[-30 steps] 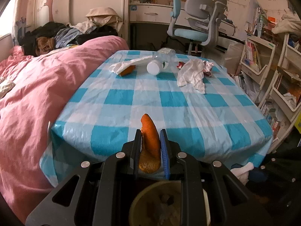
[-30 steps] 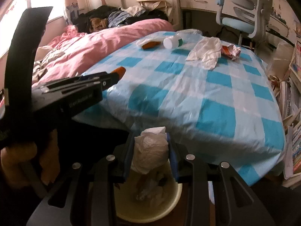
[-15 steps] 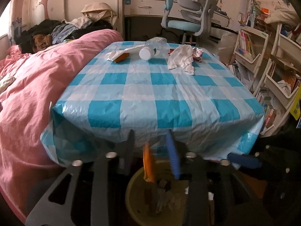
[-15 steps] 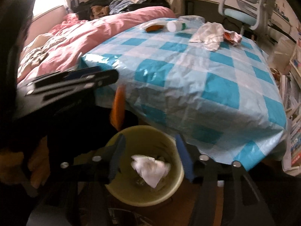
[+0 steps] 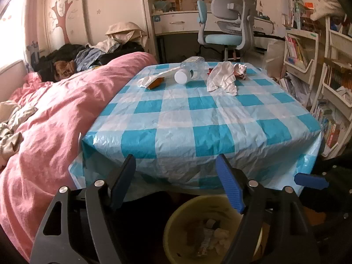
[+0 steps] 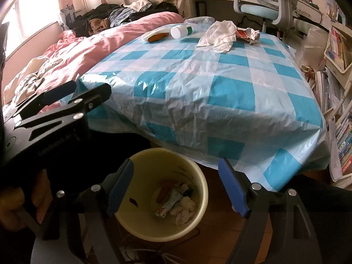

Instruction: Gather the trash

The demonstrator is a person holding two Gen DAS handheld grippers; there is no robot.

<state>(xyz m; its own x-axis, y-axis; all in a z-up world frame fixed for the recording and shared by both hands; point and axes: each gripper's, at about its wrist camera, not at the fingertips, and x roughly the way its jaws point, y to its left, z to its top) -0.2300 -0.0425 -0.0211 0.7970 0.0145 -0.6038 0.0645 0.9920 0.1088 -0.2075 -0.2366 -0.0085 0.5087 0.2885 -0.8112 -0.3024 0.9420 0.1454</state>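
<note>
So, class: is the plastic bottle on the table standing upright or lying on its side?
On its side: the plastic bottle lies flat on the checked tablecloth, white cap facing the camera.

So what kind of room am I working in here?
Most likely a child's bedroom or study: a bed with a pink duvet beside the checked table, a desk chair at a desk, and crowded bookshelves along the wall.

Warm window glare, fisheye-warped edges
</note>
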